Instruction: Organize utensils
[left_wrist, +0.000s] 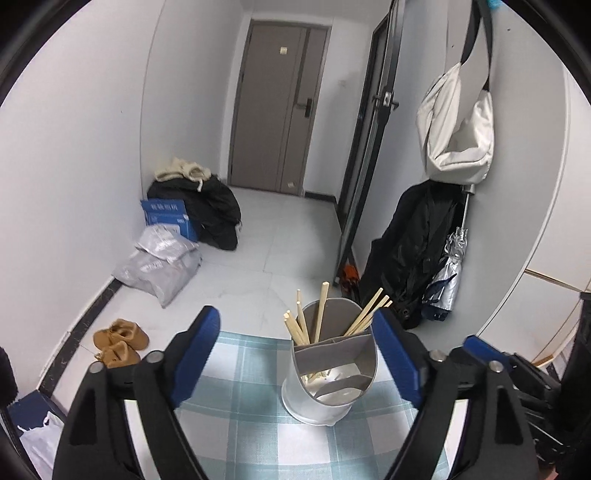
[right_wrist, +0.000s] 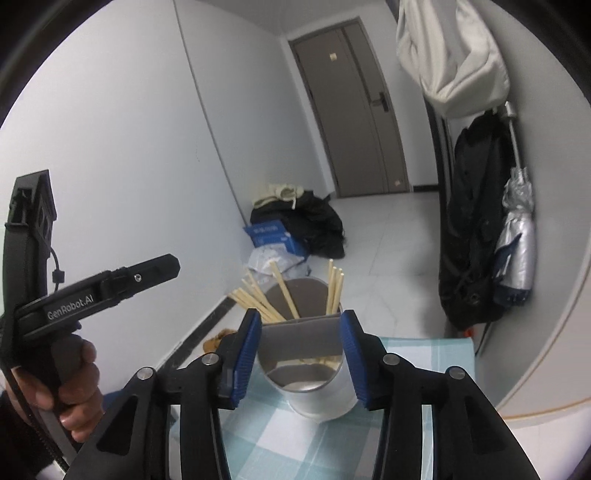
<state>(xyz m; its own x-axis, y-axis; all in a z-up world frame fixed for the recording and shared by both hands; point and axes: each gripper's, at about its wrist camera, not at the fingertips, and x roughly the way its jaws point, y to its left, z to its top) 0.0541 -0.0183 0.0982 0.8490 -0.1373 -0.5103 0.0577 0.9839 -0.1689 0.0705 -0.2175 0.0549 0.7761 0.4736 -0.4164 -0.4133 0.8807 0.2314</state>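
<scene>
The left gripper (left_wrist: 295, 354) is seen with its blue pads (left_wrist: 194, 354) spread wide and nothing pressed between them. The right gripper (right_wrist: 301, 356) is seen with its jaws parted, the pads (right_wrist: 243, 358) set to either side of the holder (right_wrist: 314, 391) and clear of its wall. The holder (left_wrist: 325, 384), a white divided cylinder, is stood upright on a checked cloth (left_wrist: 240, 398). Chopsticks (left_wrist: 306, 325) are leaned in its rear compartments. The left gripper's handle is held by a hand (right_wrist: 74, 384) at the right view's left edge.
</scene>
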